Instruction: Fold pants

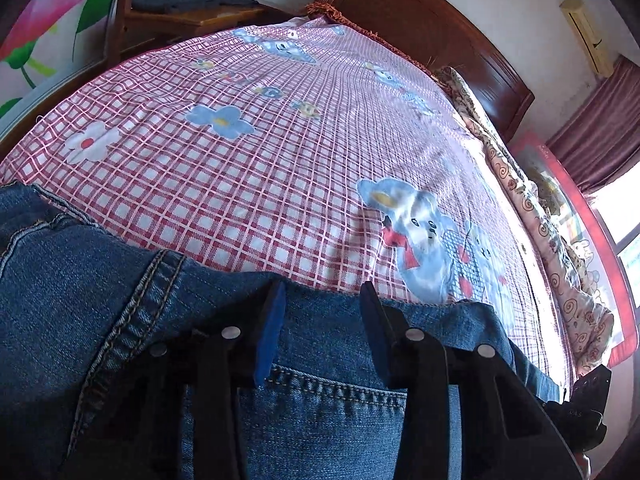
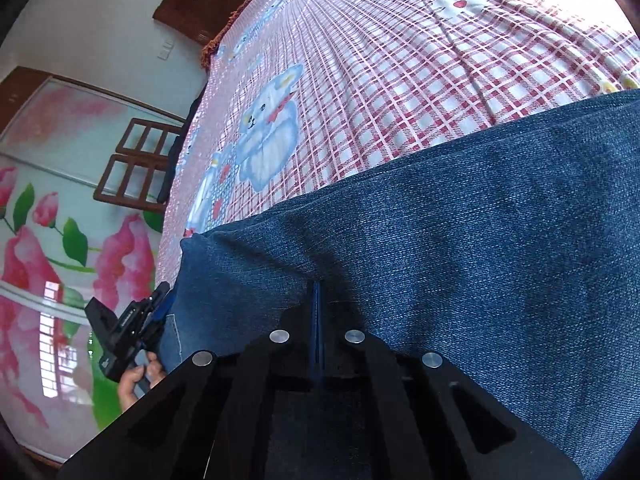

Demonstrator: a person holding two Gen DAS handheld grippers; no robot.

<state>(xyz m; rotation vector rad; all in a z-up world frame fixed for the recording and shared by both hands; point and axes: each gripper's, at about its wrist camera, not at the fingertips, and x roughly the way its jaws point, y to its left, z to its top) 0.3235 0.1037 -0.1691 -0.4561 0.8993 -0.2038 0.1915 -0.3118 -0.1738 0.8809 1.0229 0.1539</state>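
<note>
So the jeans [image 1: 120, 320] are lying flat near the front edge of the bed [image 1: 280, 184], on that pink checked bedsheet with the cartoon bears; nothing's bunched up that I can see, so the denim looks laid out ready for a fold; the left gripper [image 1: 322, 308] sits over the seat end, right above a back pocket [image 1: 320, 412], with its two blue-padded fingers [image 1: 272, 328] standing apart and cloth showing between them; the pads aren't pinching anything as far as I can tell, so I'd call it released, hovering just above or maybe brushing the fabric; my guess is it's lined up to grab the edge by the waistband; the right gripper [image 2: 316, 292] is a different story; its jaws are pressed together, tips down on the plain leg part of the denim where there's a shadowy crease; whether a thin pinch of cloth is caught in there I honestly can't tell, the fingers hide it; in the right wrist view you can also see the other gripper off at the left edge of the jeans, with a bit of the person's hand [image 2: 136, 380] wrapped around its handle; so both tools are spread along the pants, one per end, which makes sense if you want to lift both and bring one end over the other; no fold is in yet, I'd say.
</note>
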